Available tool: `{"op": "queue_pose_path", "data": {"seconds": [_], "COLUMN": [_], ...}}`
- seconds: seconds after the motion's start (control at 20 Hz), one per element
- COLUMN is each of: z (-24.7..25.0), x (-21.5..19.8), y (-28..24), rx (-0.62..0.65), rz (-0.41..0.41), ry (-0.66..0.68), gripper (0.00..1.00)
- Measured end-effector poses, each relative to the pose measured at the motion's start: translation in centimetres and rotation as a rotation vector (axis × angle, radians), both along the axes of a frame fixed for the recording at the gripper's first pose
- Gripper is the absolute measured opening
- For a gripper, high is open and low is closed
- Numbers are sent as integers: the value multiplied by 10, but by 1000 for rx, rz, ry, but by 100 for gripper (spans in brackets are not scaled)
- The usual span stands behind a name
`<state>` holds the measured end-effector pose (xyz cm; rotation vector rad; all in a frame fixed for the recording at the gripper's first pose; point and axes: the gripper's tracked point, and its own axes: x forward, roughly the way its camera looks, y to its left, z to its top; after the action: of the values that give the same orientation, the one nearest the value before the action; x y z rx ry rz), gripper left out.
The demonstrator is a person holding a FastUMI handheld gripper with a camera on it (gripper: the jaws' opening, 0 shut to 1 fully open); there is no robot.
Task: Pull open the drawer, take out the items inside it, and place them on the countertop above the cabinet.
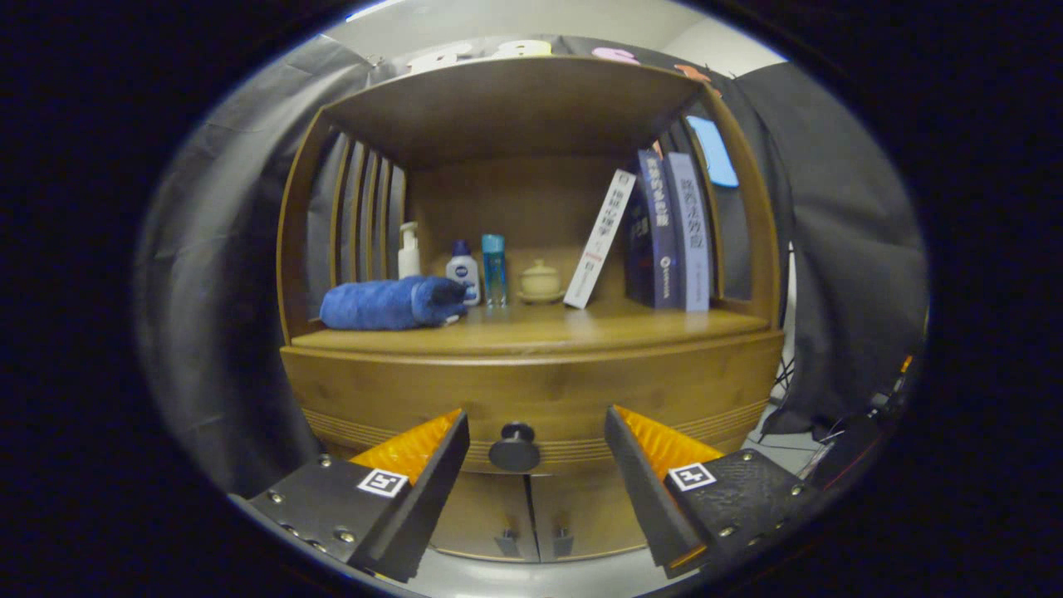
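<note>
A: Where are we, then?

B: In a booth hung with dark cloth, facing a wooden cabinet point(531, 390). Its countertop point(531, 330) sits under a shelf roof. Going from the left along it: a rolled blue towel point(390, 303), a white pump bottle point(408, 251) behind it, a small white bottle with a blue cap point(462, 270), a clear blue bottle point(494, 270), a little cream lidded pot point(540, 281), a white book point(600, 239) leaning, then dark and pale books point(673, 228) standing upright.

A: And the drawer?

B: The drawer point(531, 399) is the wide curved front just below the countertop, closed, with ribbed grooves along its lower edge. Its dark round knob point(515, 448) is in the middle, above two small cupboard doors point(531, 515).

A: What is the gripper doing?

B: The gripper point(536, 453) is spread wide and holds nothing; the knob lies between the two fingers, somewhat nearer the left one, neither touching it as far as I can tell.

A: How will it handle?

B: I'd judge the knob hard and smooth, small enough to slip, so close squarely on it behind the head. The drawer looks solid wood, likely stiff at first; pull straight back. What's inside is hidden
</note>
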<state>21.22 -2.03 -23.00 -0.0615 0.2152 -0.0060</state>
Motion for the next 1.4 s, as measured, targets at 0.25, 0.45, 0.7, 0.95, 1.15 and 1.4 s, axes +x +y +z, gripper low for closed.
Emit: {"op": "queue_pose_path", "data": {"seconds": [0.25, 0.45, 0.7, 0.95, 1.15, 1.4], "z": [-27, -42, -47, -42, -40, -36], "x": [27, 31, 30, 10, -21, -67], "y": [-1, 0, 0, -1, -5, -8], "rx": [-22, 28, -12, -19, -3, -8], "rz": [-36, -67, -63, -53, -57, -52], "ry": [11, 59, 37, 7, 21, 31], "gripper": [77, 46, 39, 27, 27, 27]}}
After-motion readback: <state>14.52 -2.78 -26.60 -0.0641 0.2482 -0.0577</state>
